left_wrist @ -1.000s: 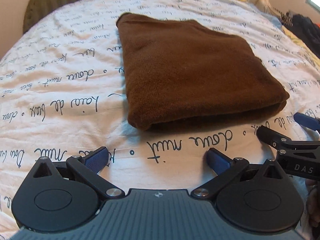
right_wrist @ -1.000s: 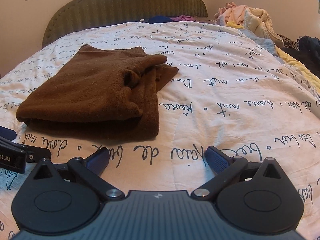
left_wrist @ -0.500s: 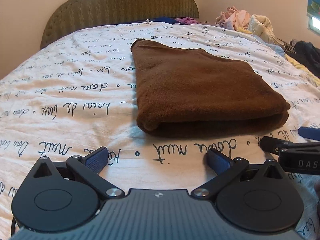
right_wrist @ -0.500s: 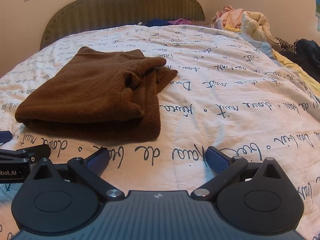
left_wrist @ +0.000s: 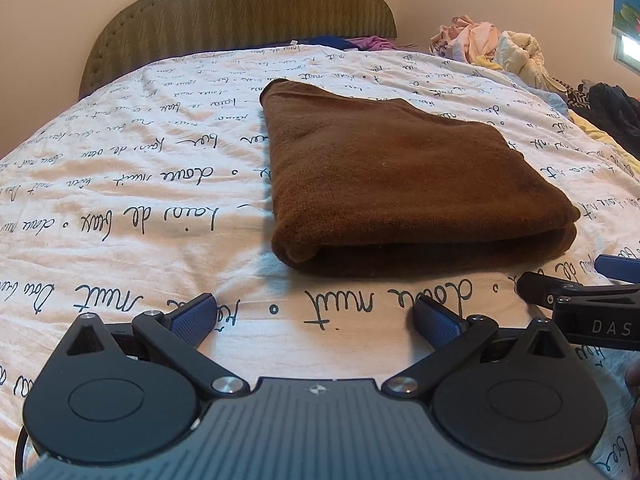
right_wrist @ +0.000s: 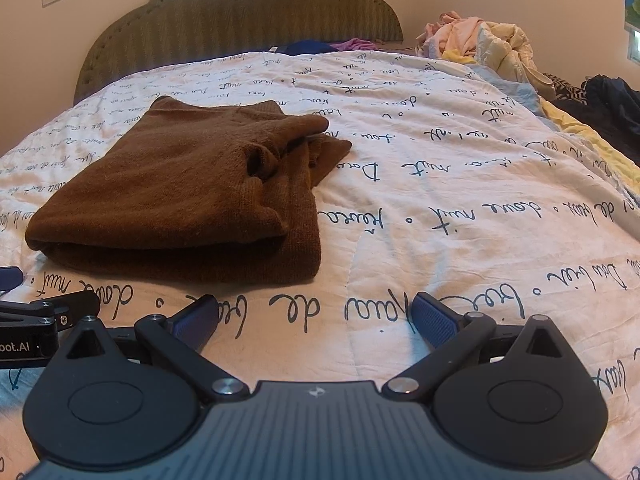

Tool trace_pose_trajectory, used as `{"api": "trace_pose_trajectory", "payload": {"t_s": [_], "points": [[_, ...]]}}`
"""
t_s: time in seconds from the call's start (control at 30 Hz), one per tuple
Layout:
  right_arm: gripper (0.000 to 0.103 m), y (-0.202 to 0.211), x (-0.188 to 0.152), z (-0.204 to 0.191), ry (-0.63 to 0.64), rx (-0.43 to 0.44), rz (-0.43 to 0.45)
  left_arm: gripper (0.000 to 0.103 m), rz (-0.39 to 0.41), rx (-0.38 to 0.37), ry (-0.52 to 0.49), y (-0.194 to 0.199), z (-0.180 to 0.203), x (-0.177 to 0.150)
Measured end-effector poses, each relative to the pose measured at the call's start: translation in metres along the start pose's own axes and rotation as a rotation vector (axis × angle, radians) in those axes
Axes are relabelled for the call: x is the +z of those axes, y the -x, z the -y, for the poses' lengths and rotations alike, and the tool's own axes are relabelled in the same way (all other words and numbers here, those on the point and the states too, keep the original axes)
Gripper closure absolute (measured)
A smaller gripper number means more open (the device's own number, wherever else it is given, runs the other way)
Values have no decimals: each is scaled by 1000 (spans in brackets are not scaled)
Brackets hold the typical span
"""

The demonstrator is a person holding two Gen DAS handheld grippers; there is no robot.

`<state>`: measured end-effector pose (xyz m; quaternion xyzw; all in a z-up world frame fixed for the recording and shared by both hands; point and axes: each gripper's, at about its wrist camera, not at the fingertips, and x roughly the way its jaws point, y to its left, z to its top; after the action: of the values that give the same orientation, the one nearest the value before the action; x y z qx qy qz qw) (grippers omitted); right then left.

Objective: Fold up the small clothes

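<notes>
A brown knitted garment [left_wrist: 400, 176] lies folded into a thick rectangle on the white bedspread [left_wrist: 140, 200] with black script. In the right wrist view the same garment [right_wrist: 180, 192] shows its layered edges and a bunched corner on its right side. My left gripper [left_wrist: 314, 316] hovers open just short of the fold's near edge, nothing between its blue pads. My right gripper [right_wrist: 314, 314] is open too, in front of the garment's near right corner and holding nothing. Each gripper's tip shows at the side of the other's view.
A green padded headboard [left_wrist: 240, 12] stands at the far end of the bed. A heap of pink, cream and yellow clothes [right_wrist: 488, 48] and dark garments [right_wrist: 608, 100] lie along the right side. Blue and purple cloth [left_wrist: 352, 42] sits by the headboard.
Both grippers have pulled back and tilted up, so more of the headboard and wall shows. The folded garment has not moved. Both stay open.
</notes>
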<state>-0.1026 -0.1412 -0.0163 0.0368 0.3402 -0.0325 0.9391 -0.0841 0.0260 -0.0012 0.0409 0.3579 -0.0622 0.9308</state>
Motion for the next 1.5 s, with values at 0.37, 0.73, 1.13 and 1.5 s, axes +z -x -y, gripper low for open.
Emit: {"api": "trace_pose_trajectory", "payload": {"t_s": [0.37, 0.73, 1.13, 1.5], "points": [[0, 0, 0, 0, -3, 2, 1, 0, 2, -10, 16, 0, -2, 1], [0, 3, 3, -4, 20, -3, -2, 0, -19, 8, 21, -2, -1, 6], [0, -3, 10, 4, 35, 34, -42, 0, -34, 24, 18, -4, 1, 8], [0, -1, 4, 5, 16, 36, -15, 0, -37, 44, 17, -8, 5, 9]]}}
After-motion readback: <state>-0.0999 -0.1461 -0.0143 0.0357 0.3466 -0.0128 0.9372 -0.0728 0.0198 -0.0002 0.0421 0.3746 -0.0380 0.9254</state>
